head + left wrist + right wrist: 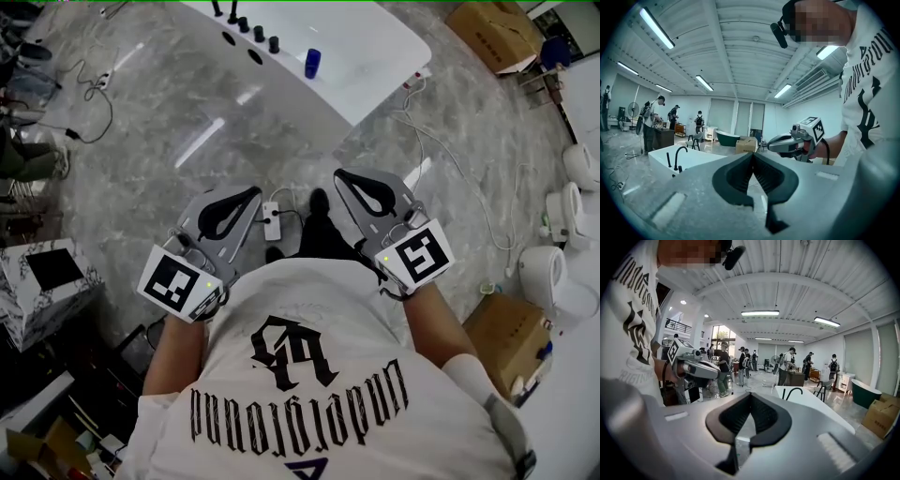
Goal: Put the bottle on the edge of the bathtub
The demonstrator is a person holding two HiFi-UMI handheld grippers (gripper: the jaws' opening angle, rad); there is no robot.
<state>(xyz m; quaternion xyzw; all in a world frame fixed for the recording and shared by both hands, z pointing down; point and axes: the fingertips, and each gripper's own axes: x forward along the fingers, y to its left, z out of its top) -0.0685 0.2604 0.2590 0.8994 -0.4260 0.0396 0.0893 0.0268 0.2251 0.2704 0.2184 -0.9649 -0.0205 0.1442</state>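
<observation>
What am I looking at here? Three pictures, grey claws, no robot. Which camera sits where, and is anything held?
There is no robot: a person holds a two-jaw gripper in each hand. The head view comes from a camera on the person's head, looking down at the left gripper, the right gripper and the grey floor. The other two views come from cameras riding on each gripper, looking along its jaws. Both pairs of jaws are together with nothing between them, so nothing is held. Ahead stands a white bathtub with black taps. A blue bottle stands on its edge. A power strip lies on the floor.
</observation>
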